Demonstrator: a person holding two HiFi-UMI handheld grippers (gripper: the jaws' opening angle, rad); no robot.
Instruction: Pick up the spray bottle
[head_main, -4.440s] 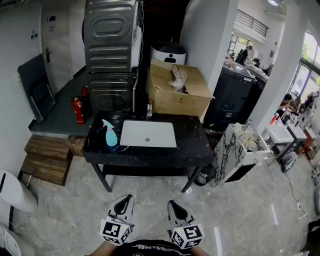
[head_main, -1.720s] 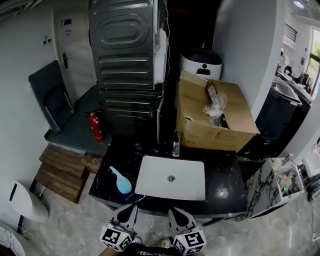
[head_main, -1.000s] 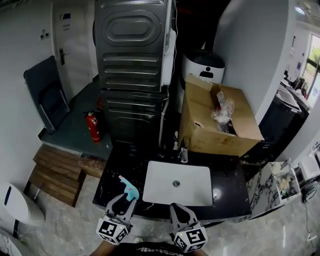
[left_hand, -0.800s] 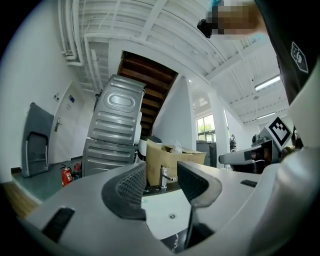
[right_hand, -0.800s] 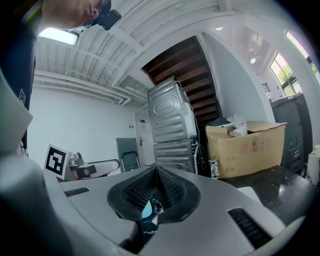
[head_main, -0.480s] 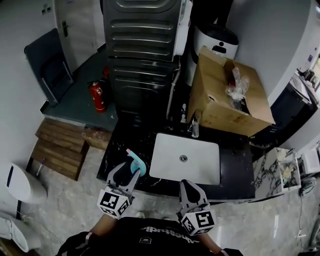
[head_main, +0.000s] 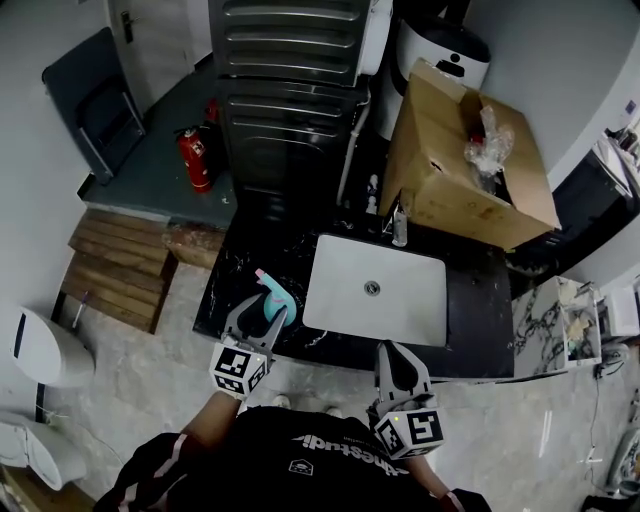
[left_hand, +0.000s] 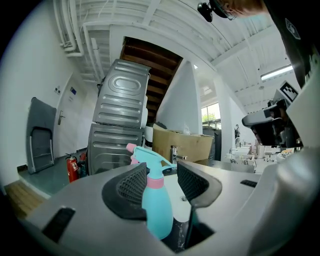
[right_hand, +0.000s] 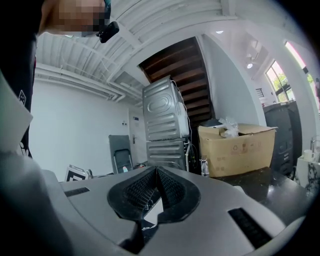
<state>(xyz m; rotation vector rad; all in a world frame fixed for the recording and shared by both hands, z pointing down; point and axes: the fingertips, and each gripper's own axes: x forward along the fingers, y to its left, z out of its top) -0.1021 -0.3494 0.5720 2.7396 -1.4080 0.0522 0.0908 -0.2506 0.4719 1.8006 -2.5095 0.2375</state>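
left claw (head_main: 262, 318) gaping wide around the spray bottle (head_main: 272, 298), nine o'clock of the sink (head_main: 405, 312), lined up to squeeze; right claw (head_main: 399, 354) pinched empty, idle.

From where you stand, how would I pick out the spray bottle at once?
Find the black counter with the white sink. Just left of the sink stands the spray bottle, between the open jaws of the left gripper. It is the only turquoise thing there, with a pink collar and nozzle.

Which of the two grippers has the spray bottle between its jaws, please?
The left gripper: its jaws stand apart either side of the spray bottle; the right gripper is shut, empty.
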